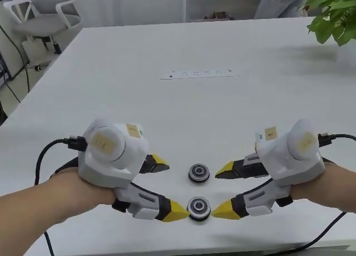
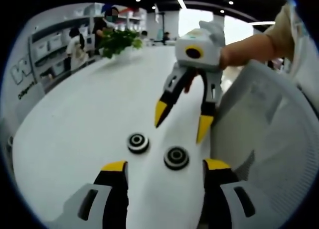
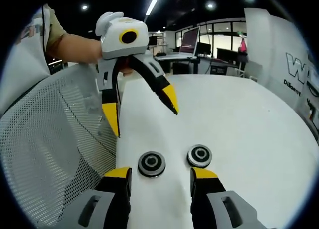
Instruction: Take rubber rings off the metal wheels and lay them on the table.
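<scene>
Metal wheels (image 1: 199,207) on table (image 1: 222,111) between left gripper (image 1: 171,189) and right gripper (image 1: 221,190); both pairs of jaws apart

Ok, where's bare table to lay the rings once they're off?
Free: the wide table stretch between the far wheel and the socket strip, and the side toward the plant. Crowded: the near edge, where left gripper and right gripper flank the near wheel.

Recessed power strip (image 1: 200,74), leafy plant (image 1: 332,18), grey office chair (image 1: 47,23)
</scene>
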Action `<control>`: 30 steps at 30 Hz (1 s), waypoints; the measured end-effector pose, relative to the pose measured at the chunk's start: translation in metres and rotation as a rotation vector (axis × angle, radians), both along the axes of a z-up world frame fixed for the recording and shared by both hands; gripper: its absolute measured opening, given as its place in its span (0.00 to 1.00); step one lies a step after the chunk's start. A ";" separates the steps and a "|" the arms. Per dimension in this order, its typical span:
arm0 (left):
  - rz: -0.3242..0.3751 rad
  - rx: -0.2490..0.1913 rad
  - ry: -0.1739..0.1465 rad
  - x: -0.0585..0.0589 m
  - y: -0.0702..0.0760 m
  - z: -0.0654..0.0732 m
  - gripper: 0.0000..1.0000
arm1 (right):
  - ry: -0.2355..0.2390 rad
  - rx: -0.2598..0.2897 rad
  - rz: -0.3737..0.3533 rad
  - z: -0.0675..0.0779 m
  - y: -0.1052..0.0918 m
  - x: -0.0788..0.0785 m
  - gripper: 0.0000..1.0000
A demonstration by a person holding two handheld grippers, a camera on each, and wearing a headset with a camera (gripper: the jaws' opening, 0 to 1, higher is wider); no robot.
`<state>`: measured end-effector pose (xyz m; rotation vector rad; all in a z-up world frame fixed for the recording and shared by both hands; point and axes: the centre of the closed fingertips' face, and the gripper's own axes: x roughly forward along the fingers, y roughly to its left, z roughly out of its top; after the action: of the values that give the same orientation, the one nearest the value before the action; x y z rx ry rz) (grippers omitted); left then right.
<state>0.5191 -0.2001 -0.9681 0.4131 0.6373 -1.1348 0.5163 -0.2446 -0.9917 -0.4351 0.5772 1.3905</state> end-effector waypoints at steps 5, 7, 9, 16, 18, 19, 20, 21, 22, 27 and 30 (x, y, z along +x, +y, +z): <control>-0.025 -0.006 0.007 -0.003 -0.005 -0.003 0.56 | 0.012 -0.005 0.023 -0.005 0.003 -0.004 0.42; -0.030 -0.004 0.011 -0.004 -0.007 -0.005 0.56 | 0.015 -0.010 0.032 -0.007 0.004 -0.006 0.41; -0.035 -0.002 0.015 -0.005 -0.008 -0.007 0.55 | 0.018 -0.016 0.041 -0.010 0.004 -0.007 0.39; -0.051 -0.002 0.030 -0.008 -0.011 -0.011 0.49 | 0.037 -0.016 0.047 -0.015 0.006 -0.008 0.33; -0.055 -0.001 0.035 -0.008 -0.013 -0.013 0.47 | 0.042 -0.016 0.045 -0.017 0.006 -0.007 0.32; -0.056 0.001 0.039 -0.008 -0.014 -0.014 0.46 | 0.045 -0.017 0.045 -0.017 0.006 -0.008 0.31; -0.059 0.002 0.040 -0.008 -0.014 -0.014 0.45 | 0.048 -0.017 0.045 -0.017 0.007 -0.008 0.30; -0.063 0.004 0.041 -0.008 -0.015 -0.016 0.44 | 0.051 -0.016 0.046 -0.018 0.007 -0.008 0.29; -0.065 0.005 0.043 -0.009 -0.015 -0.016 0.43 | 0.053 -0.014 0.047 -0.018 0.007 -0.008 0.29; -0.080 0.006 0.052 -0.011 -0.021 -0.020 0.39 | 0.060 -0.024 0.057 -0.023 0.008 -0.011 0.26; -0.090 0.008 0.056 -0.012 -0.024 -0.023 0.37 | 0.062 -0.031 0.066 -0.026 0.008 -0.013 0.24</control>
<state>0.5071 -0.2241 -0.9914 0.4216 0.6779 -1.2327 0.5031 -0.2368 -1.0173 -0.4402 0.6405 1.4635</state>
